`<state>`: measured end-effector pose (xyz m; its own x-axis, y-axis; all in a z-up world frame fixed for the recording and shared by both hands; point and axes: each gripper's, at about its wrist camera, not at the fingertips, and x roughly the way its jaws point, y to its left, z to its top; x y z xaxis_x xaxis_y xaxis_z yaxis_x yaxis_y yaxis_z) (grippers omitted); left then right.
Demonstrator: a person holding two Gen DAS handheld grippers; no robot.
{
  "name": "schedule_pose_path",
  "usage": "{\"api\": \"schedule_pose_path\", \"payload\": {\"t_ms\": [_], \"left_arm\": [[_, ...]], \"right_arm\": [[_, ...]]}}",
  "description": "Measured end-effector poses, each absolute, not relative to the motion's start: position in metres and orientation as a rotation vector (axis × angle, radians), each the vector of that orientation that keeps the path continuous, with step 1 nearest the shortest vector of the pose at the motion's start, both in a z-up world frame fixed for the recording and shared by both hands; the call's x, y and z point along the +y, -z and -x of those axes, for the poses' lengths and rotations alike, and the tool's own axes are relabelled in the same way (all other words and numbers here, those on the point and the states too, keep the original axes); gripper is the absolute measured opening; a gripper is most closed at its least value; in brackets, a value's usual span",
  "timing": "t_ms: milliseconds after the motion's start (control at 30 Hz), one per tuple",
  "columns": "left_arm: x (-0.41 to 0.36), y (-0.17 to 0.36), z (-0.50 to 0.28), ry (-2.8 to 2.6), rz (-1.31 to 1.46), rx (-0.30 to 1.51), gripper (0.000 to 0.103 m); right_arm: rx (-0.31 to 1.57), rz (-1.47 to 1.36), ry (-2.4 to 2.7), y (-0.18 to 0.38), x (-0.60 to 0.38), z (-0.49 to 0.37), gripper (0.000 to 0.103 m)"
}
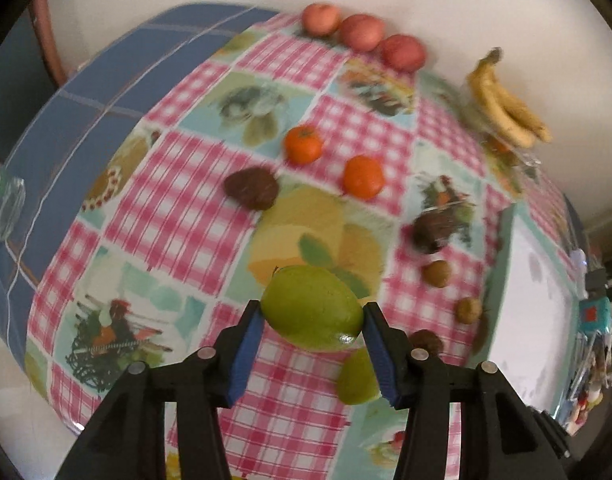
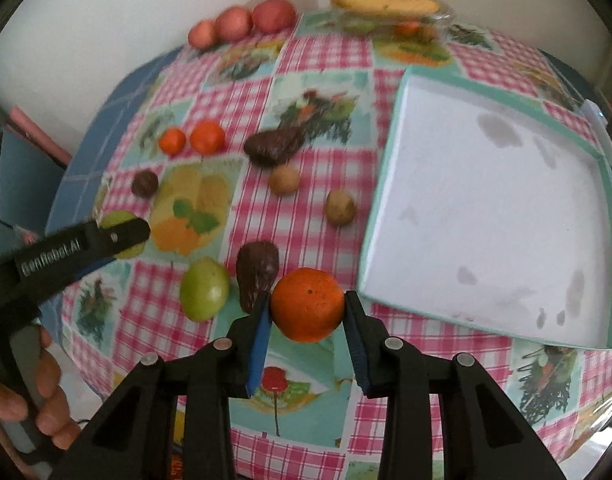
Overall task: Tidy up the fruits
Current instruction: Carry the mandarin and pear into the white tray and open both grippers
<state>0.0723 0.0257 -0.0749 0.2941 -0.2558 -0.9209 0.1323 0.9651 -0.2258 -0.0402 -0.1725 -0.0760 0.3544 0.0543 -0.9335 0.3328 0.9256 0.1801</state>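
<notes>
Landmark: we took the white tray (image 2: 485,208), edged in teal and lying empty on the counter (image 2: 325,92), as the reference for all positions.
Left gripper (image 1: 311,314): it pinched a green fruit (image 1: 311,308) between its blue pads, well apart from the tray.
Right gripper (image 2: 307,310): it clamped an orange (image 2: 307,304) just beside the tray's near corner.
Loose fruit: two oranges (image 2: 206,136), a green fruit on the cloth (image 2: 204,289), brown pieces and red apples (image 2: 274,14) lay away from the tray.
Procedure: we judged it best to keep pad pressure light, carry each fruit level over the rim, lower it to the floor, then spread the fingers.
Caution: round fruit could roll; we advised grouping like kinds together.
</notes>
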Motion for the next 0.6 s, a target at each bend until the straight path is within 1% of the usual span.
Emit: {"api": "schedule_pose_path", "payload": {"t_ms": [167, 367, 600], "left_arm": [[-0.001, 0.061, -0.063, 0.336, 0.057, 1.197, 0.053], [-0.045, 0.056, -0.055, 0.425, -0.026, 1.186, 0.053], [-0.119, 0.051, -0.049, 0.558, -0.158, 1.165, 0.053]], "right_arm": [[1.163, -0.436, 0.319, 0.067, -0.211, 0.047, 0.037], [1.132, -0.498, 0.541, 0.060, -0.276, 0.068, 0.037], [1.102, -0.562, 0.669, 0.059, -0.330, 0.079, 0.037]]}}
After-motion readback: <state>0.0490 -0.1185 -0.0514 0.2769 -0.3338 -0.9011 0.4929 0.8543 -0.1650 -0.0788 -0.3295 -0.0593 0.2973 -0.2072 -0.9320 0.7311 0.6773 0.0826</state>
